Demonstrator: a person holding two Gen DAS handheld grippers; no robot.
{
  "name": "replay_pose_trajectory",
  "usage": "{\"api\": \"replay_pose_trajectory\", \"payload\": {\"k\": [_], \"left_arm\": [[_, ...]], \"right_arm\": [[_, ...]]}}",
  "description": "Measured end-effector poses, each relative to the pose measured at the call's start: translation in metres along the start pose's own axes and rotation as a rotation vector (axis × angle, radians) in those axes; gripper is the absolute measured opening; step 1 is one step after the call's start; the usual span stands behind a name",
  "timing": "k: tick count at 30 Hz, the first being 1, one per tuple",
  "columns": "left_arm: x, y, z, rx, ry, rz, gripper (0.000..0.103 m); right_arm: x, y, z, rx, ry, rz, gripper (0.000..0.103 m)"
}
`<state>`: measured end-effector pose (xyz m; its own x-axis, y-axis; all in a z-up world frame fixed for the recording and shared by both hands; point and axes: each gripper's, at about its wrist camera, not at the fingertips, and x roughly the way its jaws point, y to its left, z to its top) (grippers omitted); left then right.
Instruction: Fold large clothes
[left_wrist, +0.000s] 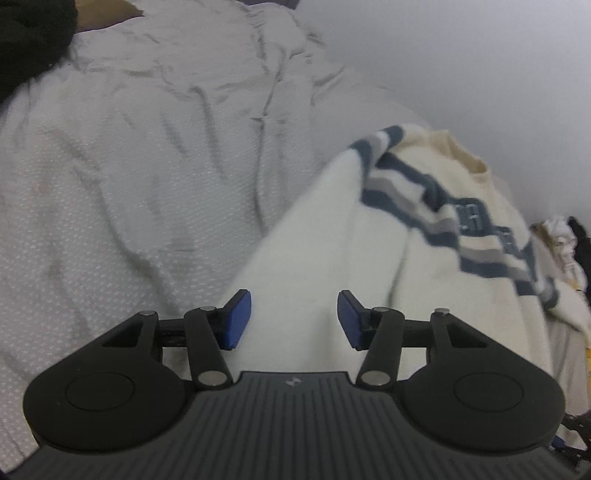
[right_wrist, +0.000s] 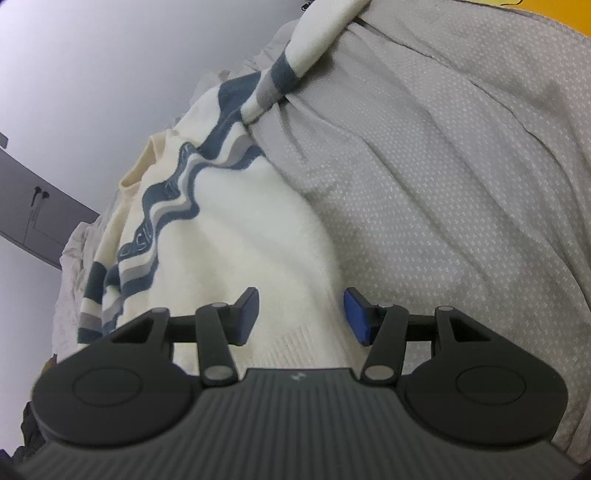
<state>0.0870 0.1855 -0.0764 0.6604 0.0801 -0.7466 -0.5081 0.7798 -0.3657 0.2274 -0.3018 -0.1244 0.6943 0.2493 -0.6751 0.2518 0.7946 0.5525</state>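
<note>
We see the left gripper (left_wrist: 294, 319) above the near end of a cream sweater (left_wrist: 332, 266), its blue pads (left_wrist: 236, 321) spread apart with cloth showing in the gap; neither pad presses on the knit, and whether the tips touch it we cannot tell. The right gripper (right_wrist: 301, 317) likewise has its jaws apart over the ribbed hem (right_wrist: 306, 341) of the same sweater (right_wrist: 251, 229), one pad (right_wrist: 354, 317) at the garment's edge, nothing pinched between them.

The sweater lies on a bed covered by a grey dotted sheet (left_wrist: 129, 192), which is creased into long folds (right_wrist: 443, 184) beside and beyond the garment. A pale wall (left_wrist: 480, 55) rises behind the bed. In the left wrist view a dark mass (left_wrist: 29, 40) sits at the upper left corner. In the right wrist view a grey slanted panel (right_wrist: 37, 199) crosses the wall.

The sweater is cream with wavy navy and grey bands (right_wrist: 177, 192) across the chest, faint lettering within one band, a round yellowish collar (right_wrist: 144, 162) at the far end, and one striped sleeve (right_wrist: 295, 62) stretched out over the sheet. The body is rumpled, not flat.
</note>
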Motion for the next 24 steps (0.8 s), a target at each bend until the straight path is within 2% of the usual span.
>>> {"api": "replay_pose_trajectory", "payload": {"k": [6,8,11,14,16,18,19,21,24], "left_arm": [[0.005,0.014,0.004,-0.065,0.000,0.073,0.059],[0.009,0.020,0.005,-0.082,0.025,0.059,0.059],[0.021,0.022,0.005,-0.087,0.086,0.093,0.059],[0.020,0.025,0.005,-0.104,0.086,0.064,0.057],[0.016,0.024,0.005,-0.100,0.086,0.027,0.035],[0.012,0.024,0.008,-0.111,0.089,-0.049,0.020],[0.008,0.024,0.011,-0.119,0.077,-0.080,0.017],[-0.002,0.023,0.019,-0.103,0.048,-0.094,0.015],[-0.020,0.027,0.044,-0.092,-0.011,-0.069,0.014]], "right_arm": [[0.001,-0.002,-0.001,0.007,0.006,-0.008,0.054],[0.001,-0.002,-0.001,0.011,0.009,-0.008,0.054],[0.002,-0.002,-0.001,0.003,0.004,-0.011,0.055],[0.004,-0.001,-0.001,-0.005,0.000,-0.024,0.055],[0.006,0.000,-0.002,-0.006,0.004,-0.030,0.055],[0.008,0.001,-0.003,-0.010,0.009,-0.028,0.055],[0.009,0.002,-0.003,-0.018,0.008,-0.029,0.055],[0.010,0.006,-0.004,-0.048,0.002,-0.044,0.055],[0.011,0.007,-0.004,-0.061,-0.004,-0.055,0.055]]}}
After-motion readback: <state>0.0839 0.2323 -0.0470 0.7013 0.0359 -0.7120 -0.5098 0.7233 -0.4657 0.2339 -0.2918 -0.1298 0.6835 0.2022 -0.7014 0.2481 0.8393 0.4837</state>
